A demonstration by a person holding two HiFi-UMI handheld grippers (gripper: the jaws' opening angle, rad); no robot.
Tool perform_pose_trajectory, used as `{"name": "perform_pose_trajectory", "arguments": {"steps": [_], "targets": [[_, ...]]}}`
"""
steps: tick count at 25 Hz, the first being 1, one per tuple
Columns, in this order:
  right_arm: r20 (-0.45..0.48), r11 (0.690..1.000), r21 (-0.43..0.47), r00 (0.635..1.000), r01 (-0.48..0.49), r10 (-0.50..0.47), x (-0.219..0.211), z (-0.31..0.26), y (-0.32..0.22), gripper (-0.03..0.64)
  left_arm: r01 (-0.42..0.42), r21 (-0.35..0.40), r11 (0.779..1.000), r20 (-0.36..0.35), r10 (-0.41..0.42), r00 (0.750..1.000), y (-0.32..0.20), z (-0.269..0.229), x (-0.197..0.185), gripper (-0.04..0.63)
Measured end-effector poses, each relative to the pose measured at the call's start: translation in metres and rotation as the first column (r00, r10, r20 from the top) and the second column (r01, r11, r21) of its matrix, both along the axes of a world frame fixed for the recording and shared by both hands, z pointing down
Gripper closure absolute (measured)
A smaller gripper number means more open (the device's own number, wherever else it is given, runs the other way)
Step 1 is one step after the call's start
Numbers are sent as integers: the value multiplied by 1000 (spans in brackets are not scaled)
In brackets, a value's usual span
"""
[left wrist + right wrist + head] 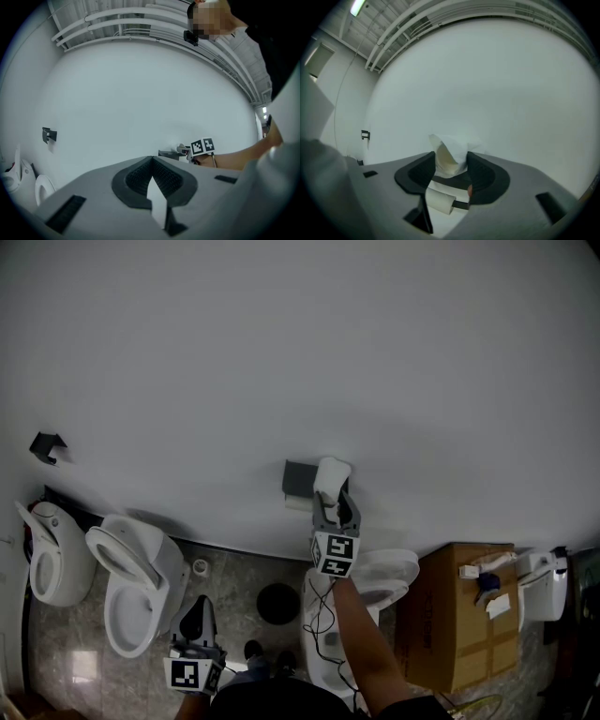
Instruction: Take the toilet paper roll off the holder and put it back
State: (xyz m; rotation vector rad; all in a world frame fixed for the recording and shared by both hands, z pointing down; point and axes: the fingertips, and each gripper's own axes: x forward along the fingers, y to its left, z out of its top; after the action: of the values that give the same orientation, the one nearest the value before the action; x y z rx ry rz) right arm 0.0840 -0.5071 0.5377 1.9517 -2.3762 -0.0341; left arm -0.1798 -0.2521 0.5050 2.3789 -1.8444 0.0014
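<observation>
A white toilet paper roll (331,473) is squashed between the jaws of my right gripper (334,495), which is shut on it right beside the dark wall holder (300,478). In the right gripper view the crumpled roll (450,151) fills the gap between the pads of the right gripper (451,164). Below it a white cylinder (438,201) sits on the holder's dark bar (460,205). My left gripper (198,617) hangs low near the floor, away from the holder. Its jaws meet at the tips with nothing in them in the left gripper view (151,160).
Two white toilets (134,579) (52,557) stand at the left and a third (389,577) lies under my right arm. A cardboard box (457,620) is at the right. A black round object (278,604) and a small roll (200,567) lie on the floor. Another holder (47,446) hangs far left.
</observation>
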Motion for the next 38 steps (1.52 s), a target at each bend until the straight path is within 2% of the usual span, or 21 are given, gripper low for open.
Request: {"name": "perform_pose_trajectory", "arguments": {"steps": [8, 15, 22, 27, 35, 38], "targets": [[64, 999, 53, 998, 4, -8, 0, -34, 4, 402, -9, -3, 1000, -1, 9, 1000, -3, 0, 0, 592], [18, 991, 134, 1000, 14, -17, -3, -73, 11, 403, -10, 12, 1000, 25, 10, 1000, -4, -2, 1, 592], [79, 981, 192, 996, 24, -40, -6, -111, 17, 402, -9, 7, 1000, 23, 9, 1000, -6, 0, 1, 592], [75, 971, 238, 996, 25, -44, -8, -136, 22, 403, -7, 8, 1000, 22, 7, 1000, -7, -1, -1, 592], [88, 967, 253, 995, 26, -50, -7, -142, 23, 402, -7, 5, 1000, 9, 7, 1000, -9, 1, 1, 592], [113, 970, 241, 992, 26, -54, -6, -138, 21, 403, -7, 6, 1000, 37, 7, 999, -9, 2, 0, 592]]}}
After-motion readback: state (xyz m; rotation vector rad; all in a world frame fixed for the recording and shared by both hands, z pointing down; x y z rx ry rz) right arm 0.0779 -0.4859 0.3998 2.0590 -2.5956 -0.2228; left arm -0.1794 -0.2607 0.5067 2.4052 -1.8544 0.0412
